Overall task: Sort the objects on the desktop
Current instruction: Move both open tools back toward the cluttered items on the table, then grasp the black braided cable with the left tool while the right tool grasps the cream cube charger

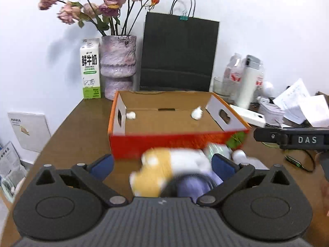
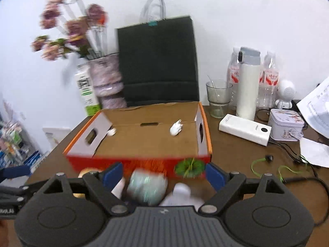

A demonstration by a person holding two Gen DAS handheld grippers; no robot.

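An open orange cardboard box (image 1: 156,144) (image 2: 131,162) stands on the brown desk, with two crumpled white paper balls (image 1: 131,115) (image 1: 197,113) inside at the back. My left gripper (image 1: 162,164) is open, its blue pads either side of a blurred yellow, white and purple plush toy (image 1: 164,170) lying before the box. My right gripper (image 2: 163,175) is open around a blurred pale green roll (image 2: 147,187), with a white object (image 2: 181,191) beside it. The right gripper also shows at the right edge of the left wrist view (image 1: 292,139).
Behind the box stand a milk carton (image 1: 90,68), a vase of dried roses (image 1: 118,63) and a black paper bag (image 1: 178,51). At right are a glass (image 2: 219,97), a white flask (image 2: 247,82), water bottles, a power bank (image 2: 244,128), a tin (image 2: 285,126), papers and green earphone cables (image 2: 285,168).
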